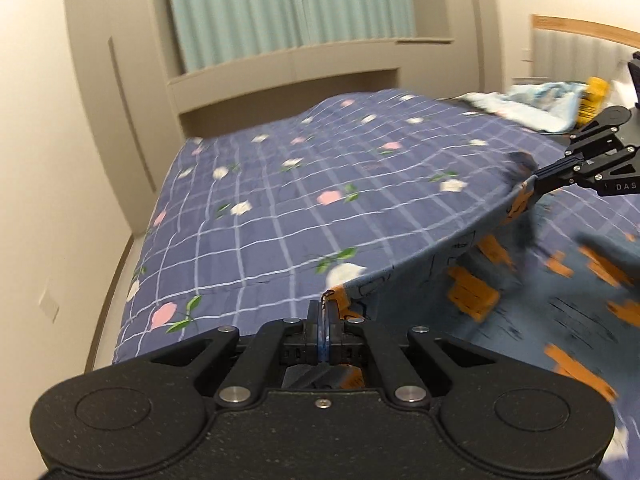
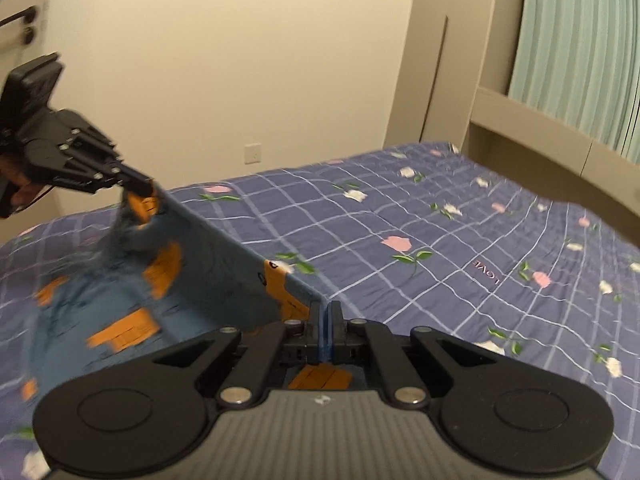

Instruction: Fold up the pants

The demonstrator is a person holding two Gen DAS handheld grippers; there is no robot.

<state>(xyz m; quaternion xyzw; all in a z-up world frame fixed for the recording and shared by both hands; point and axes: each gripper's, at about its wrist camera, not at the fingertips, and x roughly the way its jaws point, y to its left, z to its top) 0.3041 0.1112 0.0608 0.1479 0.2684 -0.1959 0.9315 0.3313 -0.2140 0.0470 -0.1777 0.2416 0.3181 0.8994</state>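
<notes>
Pants (image 1: 500,292) hang in the air over the bed (image 1: 280,200), held up by one long edge. They are blue with orange patches, and they look blurry in both views. The lower part of the pants drapes down onto the bed cover, which is purple-blue with white lines and pink and white flowers.

The left hand-held gripper (image 1: 323,308) is squeezed tight on one end of that top edge. The cloth is pinched between its two fingers, and some orange cloth shows under them. In the right wrist view the left hand-held gripper (image 2: 140,186) is up at the left side, with a bunch of cloth hanging from its tip.

The right hand-held gripper (image 2: 325,310) is squeezed tight on the other end of the same edge. The edge runs in a fairly straight line between the two.

Green curtains (image 1: 288,4) hang behind the bed. A light blue blanket (image 1: 536,104) and a yellow thing (image 1: 594,98) lie at the far right.
</notes>
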